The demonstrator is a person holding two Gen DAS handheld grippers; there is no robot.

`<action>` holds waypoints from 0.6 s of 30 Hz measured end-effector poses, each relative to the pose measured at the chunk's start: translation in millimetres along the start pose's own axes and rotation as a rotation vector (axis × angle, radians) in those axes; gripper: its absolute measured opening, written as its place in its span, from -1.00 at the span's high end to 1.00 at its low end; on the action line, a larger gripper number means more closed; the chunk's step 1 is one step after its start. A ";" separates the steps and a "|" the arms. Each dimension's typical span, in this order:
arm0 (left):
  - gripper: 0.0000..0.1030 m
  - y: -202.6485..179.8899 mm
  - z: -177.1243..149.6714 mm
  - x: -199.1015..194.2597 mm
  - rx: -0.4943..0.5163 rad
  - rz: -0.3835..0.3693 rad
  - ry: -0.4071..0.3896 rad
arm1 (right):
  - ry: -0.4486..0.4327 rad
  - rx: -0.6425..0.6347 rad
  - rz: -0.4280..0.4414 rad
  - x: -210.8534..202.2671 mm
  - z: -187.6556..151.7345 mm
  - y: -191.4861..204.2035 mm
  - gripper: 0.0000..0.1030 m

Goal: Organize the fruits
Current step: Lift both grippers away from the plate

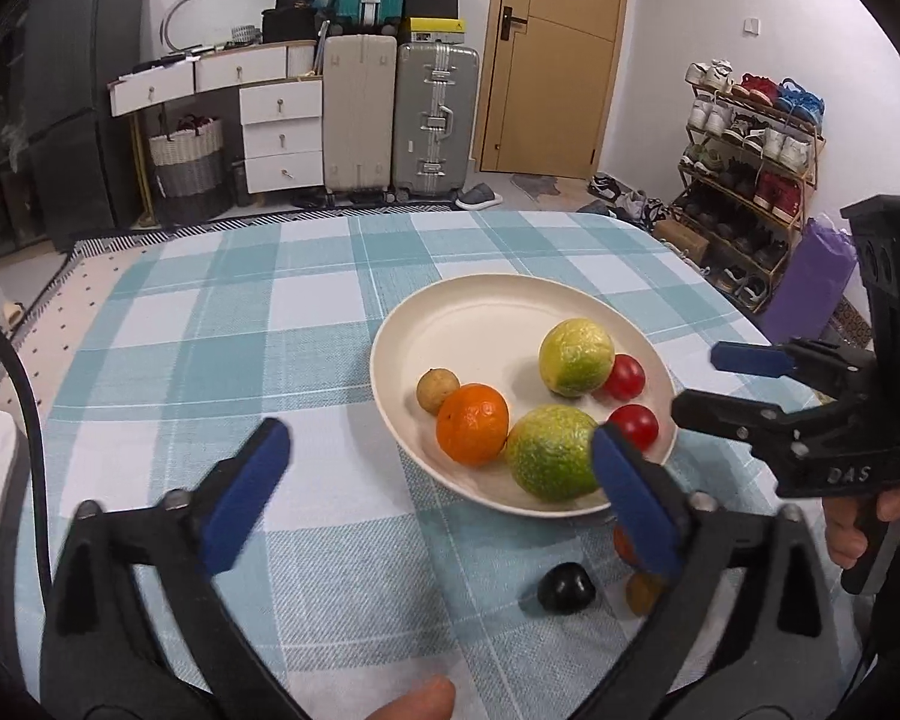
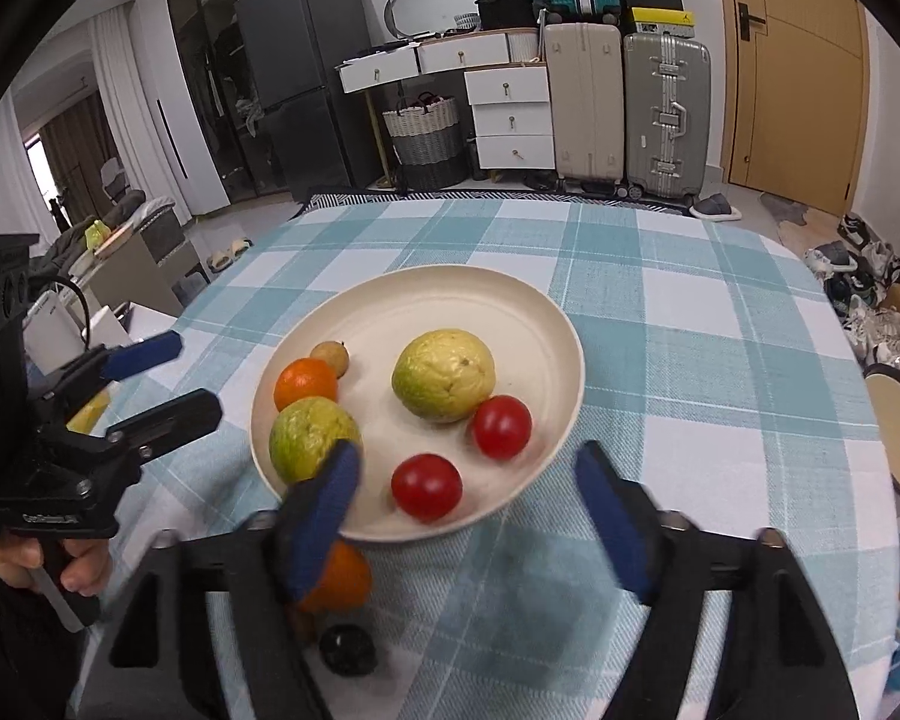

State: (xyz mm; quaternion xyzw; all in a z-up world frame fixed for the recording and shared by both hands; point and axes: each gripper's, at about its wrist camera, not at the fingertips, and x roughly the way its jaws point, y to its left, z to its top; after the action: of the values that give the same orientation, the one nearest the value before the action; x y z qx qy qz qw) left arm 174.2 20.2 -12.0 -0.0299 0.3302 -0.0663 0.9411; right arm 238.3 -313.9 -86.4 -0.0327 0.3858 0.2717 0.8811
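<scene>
Surface: a table under a teal-and-white checked cloth (image 2: 690,312).
Plate: a round cream plate (image 2: 450,294) lies near the middle of the surface, ahead of both tongs.
On the plate: two yellow-green round guava-like fruits, one farther back (image 2: 444,375) and one at the near rim (image 2: 312,438); an orange mandarin (image 2: 305,383) just behind the near green fruit; a small brown round fruit (image 2: 330,357) touching the mandarin's far side; two red cherry tomatoes, one (image 2: 501,426) just beside the farther green fruit and one (image 2: 426,486) near the front rim.
Off the plate: a second orange mandarin (image 2: 339,579), a dark, nearly black round fruit (image 2: 347,649) and a small brown fruit (image 1: 642,593) lie on the cloth just in front of the plate's near edge, close together.
Left tongs (image 1: 438,492): blue-padded jaws stand wide apart, nothing between them, low over the cloth at the plate's left side.
Right tongs (image 2: 468,510): blue-padded jaws stand apart over the plate's near rim, gripping nothing; the front tomato sits just beyond the gap.
Hands: fingers show on each tool's handle.
</scene>
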 end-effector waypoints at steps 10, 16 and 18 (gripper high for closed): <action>-0.99 -14.0 -15.6 -47.6 0.028 0.009 -0.027 | -0.001 0.016 -0.062 -29.2 -22.9 5.9 -1.00; -0.99 -21.9 -32.2 -60.9 0.034 -0.003 -0.013 | 0.013 0.023 -0.052 -38.6 -35.7 11.1 -1.00; -0.99 -22.6 -36.9 -63.0 0.031 -0.003 -0.010 | 0.026 0.017 -0.049 -39.4 -40.4 12.5 -1.00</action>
State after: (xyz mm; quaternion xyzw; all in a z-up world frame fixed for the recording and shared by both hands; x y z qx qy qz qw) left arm 100.1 6.4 0.4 -0.0163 0.3244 -0.0727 0.9430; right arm 183.4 -331.9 -85.4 -0.0379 0.3985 0.2463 0.8827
